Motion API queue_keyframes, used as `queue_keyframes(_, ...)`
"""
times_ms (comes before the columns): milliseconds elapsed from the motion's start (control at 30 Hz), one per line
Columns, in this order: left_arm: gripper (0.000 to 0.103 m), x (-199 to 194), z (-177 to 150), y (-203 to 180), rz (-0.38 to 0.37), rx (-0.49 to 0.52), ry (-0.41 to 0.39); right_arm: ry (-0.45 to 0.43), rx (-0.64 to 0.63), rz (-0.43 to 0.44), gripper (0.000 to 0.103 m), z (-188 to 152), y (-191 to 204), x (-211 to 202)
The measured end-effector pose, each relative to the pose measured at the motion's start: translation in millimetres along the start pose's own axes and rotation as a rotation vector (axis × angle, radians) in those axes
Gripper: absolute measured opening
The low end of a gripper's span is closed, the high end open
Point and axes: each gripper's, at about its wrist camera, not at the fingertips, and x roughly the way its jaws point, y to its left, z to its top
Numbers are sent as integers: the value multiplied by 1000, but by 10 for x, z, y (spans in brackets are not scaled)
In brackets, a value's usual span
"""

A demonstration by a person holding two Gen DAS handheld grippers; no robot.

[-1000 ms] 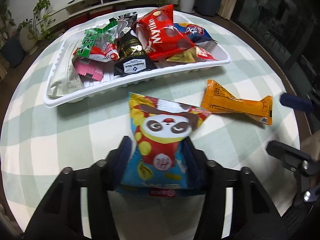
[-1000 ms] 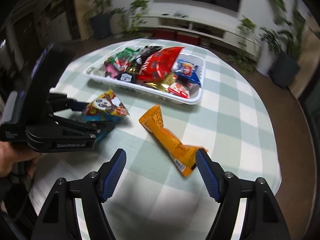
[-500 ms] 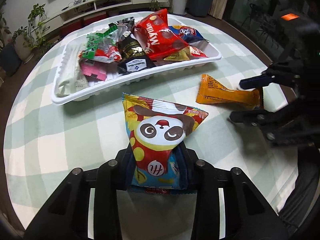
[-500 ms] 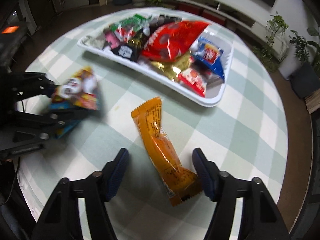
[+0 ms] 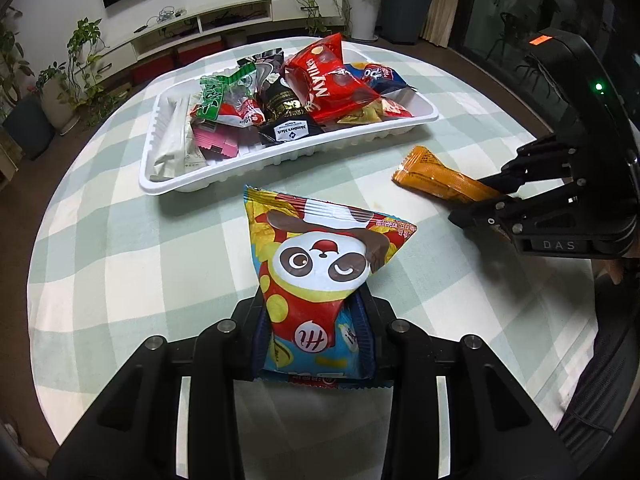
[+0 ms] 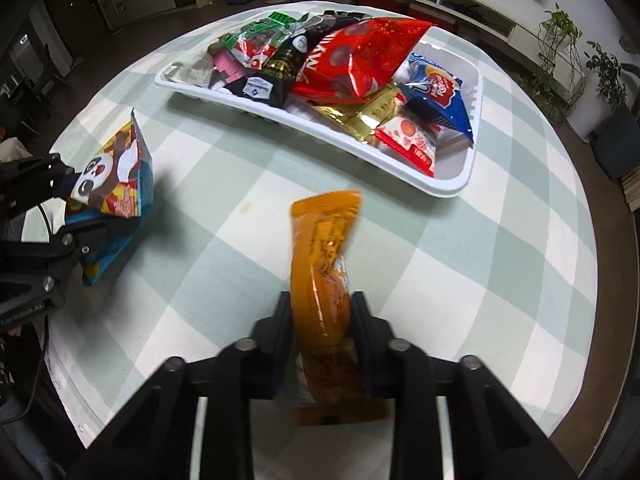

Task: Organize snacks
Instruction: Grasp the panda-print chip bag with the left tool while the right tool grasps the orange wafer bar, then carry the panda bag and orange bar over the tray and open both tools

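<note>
A panda-print snack bag [image 5: 320, 256] stands up between the fingers of my left gripper [image 5: 316, 308], which is shut on its lower half just above the table. The same bag [image 6: 116, 184] and left gripper [image 6: 72, 204] show at the left of the right wrist view. An orange snack packet [image 6: 324, 240] lies lengthwise between the blue pads of my right gripper [image 6: 320, 312]. Its jaws are closing and the pads press on the packet's middle. In the left wrist view the right gripper [image 5: 468, 200] covers the near end of the orange packet [image 5: 436, 180].
A white tray [image 5: 280, 160] full of several snack packs sits at the far side of the round table, with a big red bag [image 6: 360, 60] on top. The green-and-white check cloth [image 6: 224, 208] covers the table. Potted plants and a low cabinet stand beyond the table edge.
My right gripper came down over the orange packet and its jaws narrowed onto it. My left gripper, tightening on the panda bag, drew back from the tray and rose a little.
</note>
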Motion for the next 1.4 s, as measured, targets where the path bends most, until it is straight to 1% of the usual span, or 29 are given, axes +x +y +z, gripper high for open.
queue_keyframes(67,33,-39,-16,-2,6,0,-8,-23,26,21,20,-35,30,-30)
queue_keyframes(233,33,-120,-49,10,4,-6,-21,-75,80,63,19,-164,124,-80)
queue_keyframes(433,33,-170,-94,13,-3,-12,-28,-132,152,118,18,-319,174,-213)
queue_keyframes(667,33,-242,-140,14,-17,-24,-43,-224,232,181,18,-472,261,-433)
queue_keyframes(967,33,-404,-222,33,-52,-65,-80,-335,330,231,18,-705,393,-691)
queue_keyframes(1167,33,-505,-245,110,-96,-106,-106,-374,392,244,18,-825,377,-768)
queue_keyframes(1333,33,-623,-175,296,-132,-167,-137,-403,425,223,18,-813,247,-873)
queue_keyframes(1400,33,-673,-107,397,-146,-189,-151,-418,430,209,18,-759,178,-938)
